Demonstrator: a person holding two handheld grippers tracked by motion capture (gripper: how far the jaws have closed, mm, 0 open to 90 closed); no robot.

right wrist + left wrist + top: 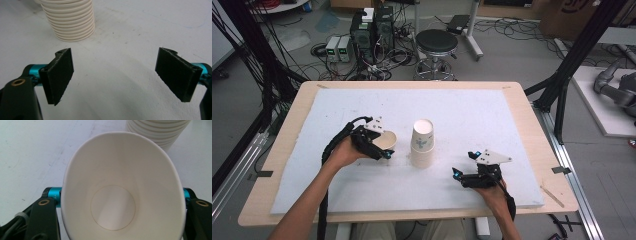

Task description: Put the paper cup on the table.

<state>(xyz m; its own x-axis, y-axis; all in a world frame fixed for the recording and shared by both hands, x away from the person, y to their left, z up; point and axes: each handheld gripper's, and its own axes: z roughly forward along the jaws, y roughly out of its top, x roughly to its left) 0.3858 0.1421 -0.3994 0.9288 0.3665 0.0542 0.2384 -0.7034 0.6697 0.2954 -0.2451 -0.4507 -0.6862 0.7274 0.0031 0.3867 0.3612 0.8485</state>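
While the left gripper (379,150) squeezes a smooth paper cup (120,190) oval, the ribbed cup stack (422,143) stands right; right gripper (465,165) jaws released.

The paper cup (120,190) in the left claw (379,149) looks matt white and smooth inside. The stack of cups (422,144) shows ribbed paper rims. The right claw (115,75) has black, rough-textured pads (60,75) on glossy teal metal. A scuffed white foam sheet (472,110) covers the pale wooden counter (532,130).
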